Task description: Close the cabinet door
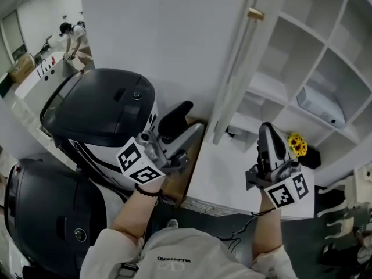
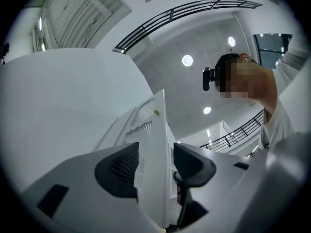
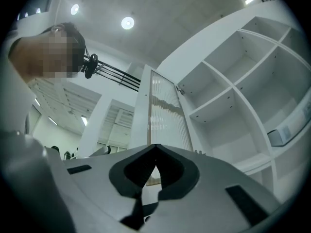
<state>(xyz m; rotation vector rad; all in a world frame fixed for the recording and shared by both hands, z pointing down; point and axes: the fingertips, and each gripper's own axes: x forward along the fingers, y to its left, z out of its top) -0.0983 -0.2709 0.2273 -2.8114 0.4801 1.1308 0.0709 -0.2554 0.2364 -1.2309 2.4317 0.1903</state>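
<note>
The white cabinet door (image 1: 232, 80) stands open, seen edge-on, with a brass knob (image 1: 254, 13) near its top. To its right are the cabinet's open shelves (image 1: 314, 57). My left gripper (image 1: 189, 124) is raised just left of the door's lower edge, jaws open and holding nothing. In the left gripper view the door (image 2: 154, 130) shows through the gap of the left gripper (image 2: 153, 166), apart from both pads. My right gripper (image 1: 267, 133) is raised in front of the shelves, shut with nothing in it. In the right gripper view, the ribbed door (image 3: 165, 115) stands beyond the right gripper (image 3: 155, 149).
Two big black-lidded machines (image 1: 99, 109) (image 1: 52, 214) crowd the left side. A white ledge (image 1: 221, 173) runs under the cabinet. Yellow flowers (image 1: 297, 144) and a grey box (image 1: 319, 104) sit on the shelves. People stand far off at the upper left (image 1: 70, 36).
</note>
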